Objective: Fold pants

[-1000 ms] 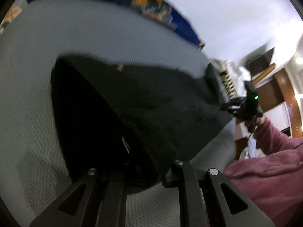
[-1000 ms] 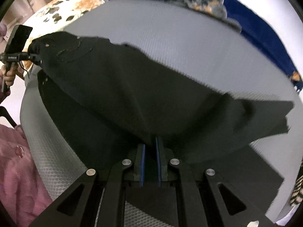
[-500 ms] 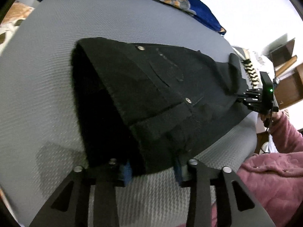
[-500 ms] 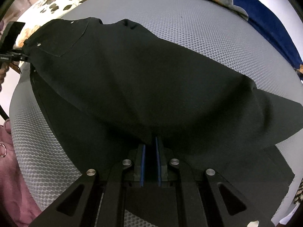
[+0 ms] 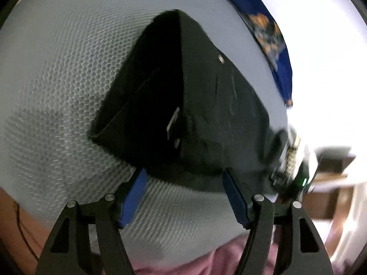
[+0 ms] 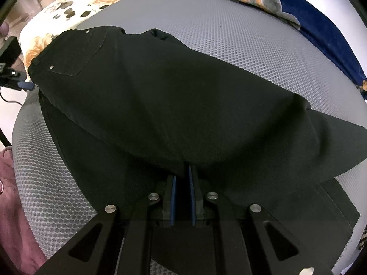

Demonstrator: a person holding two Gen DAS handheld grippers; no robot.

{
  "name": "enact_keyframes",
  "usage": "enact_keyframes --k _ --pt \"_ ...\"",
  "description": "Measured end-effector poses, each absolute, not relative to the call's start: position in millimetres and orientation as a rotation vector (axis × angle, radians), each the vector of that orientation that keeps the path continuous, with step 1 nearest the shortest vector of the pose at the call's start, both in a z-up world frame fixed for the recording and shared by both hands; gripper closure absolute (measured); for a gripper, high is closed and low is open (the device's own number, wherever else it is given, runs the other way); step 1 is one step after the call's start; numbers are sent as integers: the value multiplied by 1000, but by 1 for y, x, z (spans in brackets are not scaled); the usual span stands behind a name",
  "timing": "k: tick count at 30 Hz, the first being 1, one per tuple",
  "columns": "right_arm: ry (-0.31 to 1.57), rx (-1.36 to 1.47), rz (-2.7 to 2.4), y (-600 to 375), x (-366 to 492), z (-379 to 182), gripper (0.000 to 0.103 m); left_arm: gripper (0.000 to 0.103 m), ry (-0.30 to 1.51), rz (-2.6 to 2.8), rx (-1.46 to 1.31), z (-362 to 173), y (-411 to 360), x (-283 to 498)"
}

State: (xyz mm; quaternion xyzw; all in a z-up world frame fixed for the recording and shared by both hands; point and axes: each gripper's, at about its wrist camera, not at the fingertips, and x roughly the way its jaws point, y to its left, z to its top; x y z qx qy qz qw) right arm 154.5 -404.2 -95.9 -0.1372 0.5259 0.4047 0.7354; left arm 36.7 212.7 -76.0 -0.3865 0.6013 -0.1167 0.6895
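Black pants [image 6: 174, 105] lie on a grey mesh mattress [image 6: 240, 36], one leg folded over the other. The waistband with a back pocket [image 6: 75, 55] is at the far left. My right gripper [image 6: 183, 171] is shut on the pants' leg fabric near its lower edge. My left gripper [image 5: 183, 174] is open, its blue pads just short of the waistband end of the pants [image 5: 190, 105], which gapes open with a white label [image 5: 172, 121] inside. The left gripper also shows in the right wrist view [image 6: 20, 83] beside the waistband.
A blue floral blanket [image 6: 309, 20] lies along the mattress's far edge, also in the left wrist view [image 5: 268, 34]. A floral pillow [image 6: 75, 2] sits at the far left. My pink sleeve [image 6: 13, 197] is at the near left. Wooden furniture [image 5: 330, 178] stands beyond the bed.
My left gripper has opened, let go of the waistband and drawn back. The folded leg has settled flat on the mattress. My right gripper stays shut on the fabric.
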Motion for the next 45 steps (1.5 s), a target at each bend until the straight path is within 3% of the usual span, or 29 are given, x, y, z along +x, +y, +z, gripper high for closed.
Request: enact_keyframes --k 2,4,5,6,9,18,25,30,34,37,45 --pt "1151 -304 885 -405 154 -96 94 35 1293 -248 -968 -78 219 41" --pt "1147 -307 877 -403 150 -94 94 46 1246 -234 -1001 -74 223 45" --pt "1146 -306 870 -402 149 -93 94 69 1226 -237 -980 -69 222 48" --pt "1144 -304 860 -402 148 -92 94 83 1226 -234 -938 -65 221 53" --pt "1126 -294 831 -404 149 -84 96 84 1217 -253 -843 -50 216 63" --pt "1049 -268 820 -419 121 -29 96 84 1169 -394 -511 -6 209 79" --pt "1171 -265 855 -406 101 -64 96 84 1320 -354 -259 -55 190 77" --pt "1236 -290 858 -396 97 -87 96 81 1305 -323 -245 -68 186 74" --pt "1253 -284 870 -394 105 -87 96 68 1277 -289 -200 -63 181 67" --pt "1249 -274 872 -394 107 -87 95 48 1262 -237 -175 -53 186 60" --pt "1261 -156 872 -406 114 -90 92 47 1066 -137 -3 -4 179 39"
